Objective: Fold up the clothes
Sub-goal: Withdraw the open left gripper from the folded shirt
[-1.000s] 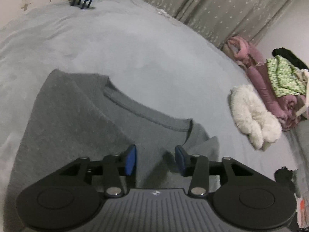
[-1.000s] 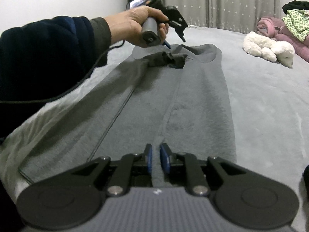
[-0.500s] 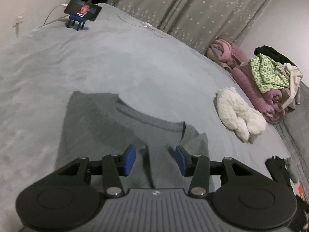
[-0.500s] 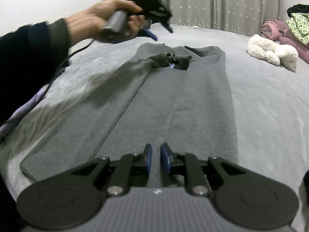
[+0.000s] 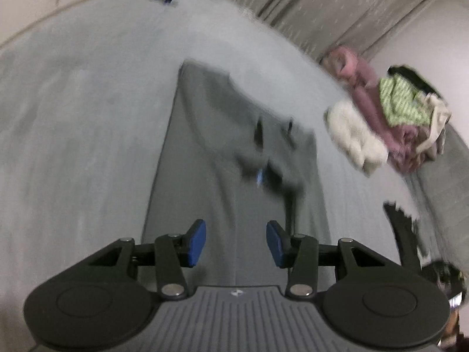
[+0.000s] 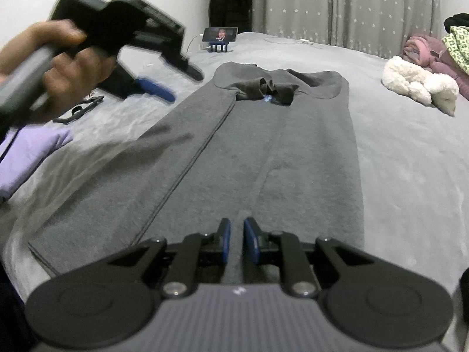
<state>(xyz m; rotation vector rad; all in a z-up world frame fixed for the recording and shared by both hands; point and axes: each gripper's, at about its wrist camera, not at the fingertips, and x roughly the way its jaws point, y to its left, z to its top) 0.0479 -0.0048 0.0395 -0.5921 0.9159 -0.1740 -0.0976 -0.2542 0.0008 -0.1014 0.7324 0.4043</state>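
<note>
A long grey garment (image 6: 278,146) lies flat on the grey bed (image 6: 410,161), both sides folded in toward the middle. Its darker cuffs (image 6: 263,88) are bunched near the far collar end. My right gripper (image 6: 236,242) sits at the near hem, shut on a ridge of the grey fabric. A hand (image 6: 58,67) holds my left gripper (image 6: 178,83) in the air, left of the garment, near its far end. In the blurred left wrist view the left gripper (image 5: 236,243) is open and empty above the garment (image 5: 234,161).
A phone on a blue stand (image 6: 220,34) is at the bed's far side. A white fluffy item (image 6: 416,86) and a pink clothes pile (image 6: 431,50) lie at the right. A lilac cloth (image 6: 26,152) and a small black object (image 6: 79,113) lie at the left.
The left gripper has lifted off the collar end and swung back to the left, still open. The right gripper has kept its hold at the hem.
</note>
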